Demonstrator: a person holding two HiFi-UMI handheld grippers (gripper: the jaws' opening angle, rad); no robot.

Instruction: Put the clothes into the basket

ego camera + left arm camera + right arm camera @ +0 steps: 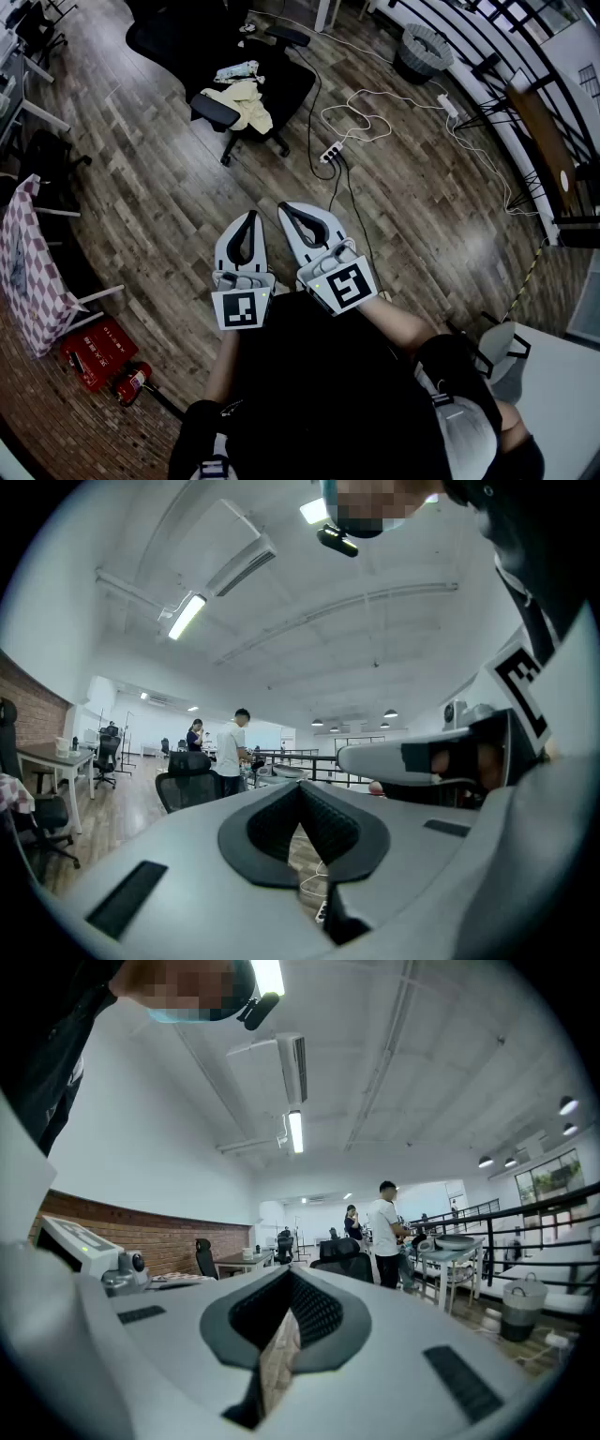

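Cream clothes [246,103] lie on a black office chair [292,82], well ahead of both grippers. Left gripper [251,217] is clenched and empty. Right gripper [285,207], just beside it, is also clenched and empty. Grey basket [424,49] stands farther ahead to the right, on the wood floor [159,187].

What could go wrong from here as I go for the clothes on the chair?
The power strip and cables lie beside the office chair, toward the basket: a trip risk. The chair may roll when the yellow garment is tugged. The left tool and right tool are shut; open them first.
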